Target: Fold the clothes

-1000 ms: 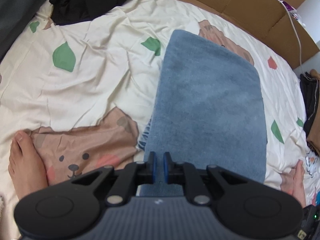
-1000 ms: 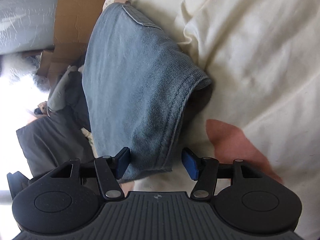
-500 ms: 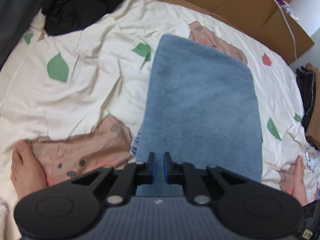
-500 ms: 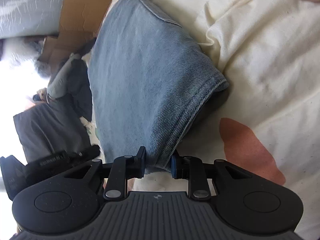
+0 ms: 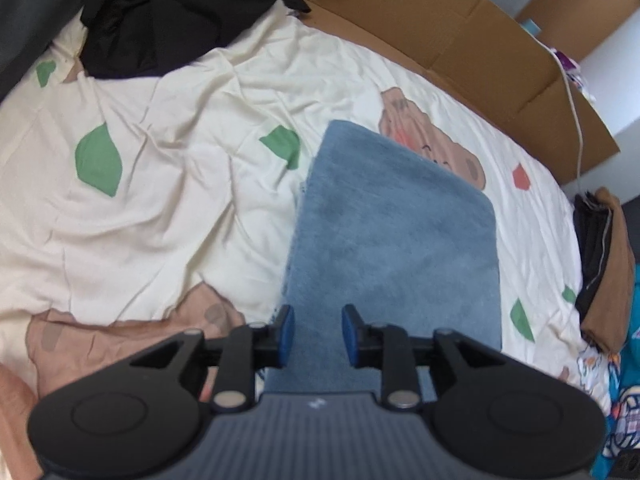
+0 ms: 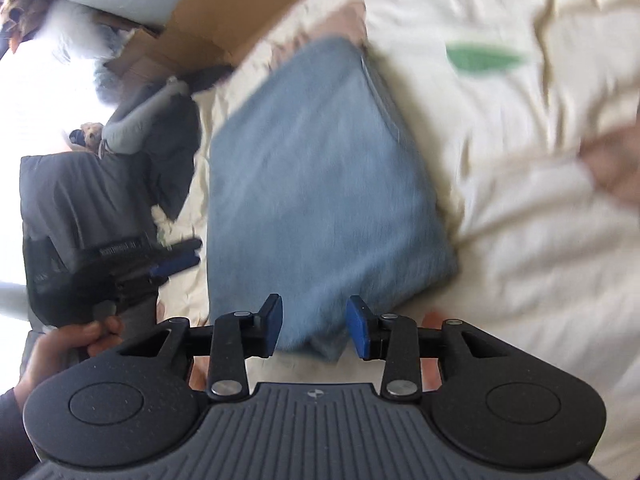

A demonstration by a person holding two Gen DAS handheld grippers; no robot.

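left wrist view shows the blue garment (image 5: 394,236) lying folded into a neat rectangle on the cream bedsheet (image 5: 160,184), both the left gripper (image 5: 316,334) and right gripper (image 6: 314,327) parted and empty over its near edge, so this fold looks, through blur, done, with other clothes (image 5: 604,264) perhaps left.

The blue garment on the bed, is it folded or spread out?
Folded. The blue garment lies as a compact rectangle on the bedsheet, and the right wrist view shows a doubled, thick edge near the open fingers.
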